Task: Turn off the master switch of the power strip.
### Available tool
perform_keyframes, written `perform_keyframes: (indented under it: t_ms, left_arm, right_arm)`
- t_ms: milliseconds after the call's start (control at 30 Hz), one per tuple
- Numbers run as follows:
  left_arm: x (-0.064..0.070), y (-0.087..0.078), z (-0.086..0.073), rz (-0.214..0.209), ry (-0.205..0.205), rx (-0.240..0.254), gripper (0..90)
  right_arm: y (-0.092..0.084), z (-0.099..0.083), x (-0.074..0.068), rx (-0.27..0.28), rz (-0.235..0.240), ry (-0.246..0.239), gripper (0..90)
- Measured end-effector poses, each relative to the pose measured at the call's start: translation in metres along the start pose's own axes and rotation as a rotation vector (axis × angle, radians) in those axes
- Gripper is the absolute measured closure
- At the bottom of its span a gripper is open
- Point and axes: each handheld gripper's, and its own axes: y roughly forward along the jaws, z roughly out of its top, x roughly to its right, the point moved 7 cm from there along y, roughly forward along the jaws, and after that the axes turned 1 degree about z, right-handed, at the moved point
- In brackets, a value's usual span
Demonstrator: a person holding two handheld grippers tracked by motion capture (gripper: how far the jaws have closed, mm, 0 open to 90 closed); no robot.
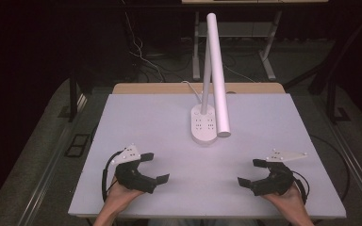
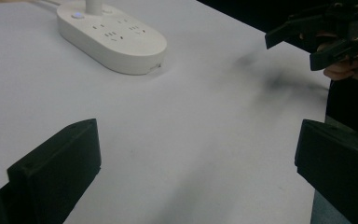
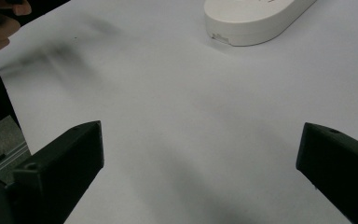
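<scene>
1. On the white table (image 1: 136,117) we see a white desk lamp whose oval base doubles as a power strip (image 1: 203,125), standing near the middle, toward the far side.
2. We note the lamp's tubular head (image 1: 218,75) slanting over the base, its lower end just beside the base's right edge in the high view.
3. We see a white cord (image 1: 192,89) running from the base to the table's far edge.
4. We find the left gripper (image 1: 154,167) near the front left corner, held by a hand (image 1: 122,193), jaws spread wide with nothing between them.
5. We find the right gripper (image 1: 251,172) near the front right, held by the other hand (image 1: 287,200), jaws likewise spread wide and empty.
6. Both grippers point inward toward each other, well apart, with bare tabletop between them.
7. From the left gripper view we see sockets and a round button (image 2: 78,15) on the base, and the right gripper farther off.
</scene>
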Motion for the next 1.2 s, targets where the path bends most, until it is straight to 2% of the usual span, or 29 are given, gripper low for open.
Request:
perform_keyframes:
  t_ms: [167,833,1200]
  left_arm:
    - [-0.002,0.0,0.007,0.0,-0.004,0.004,0.0]
    - [-0.009,0.011,0.031,-0.023,0.007,-0.038,0.0]
    - [-0.013,0.018,0.044,-0.032,0.009,-0.045,0.0]
  right_arm:
    - [0.0,0.0,0.0,0.0,-0.001,0.003,0.0]
    - [-0.001,-0.001,0.002,0.0,-0.008,0.01,0.0]
    - [-0.002,-0.001,0.003,0.0,-0.009,0.012,0.0]
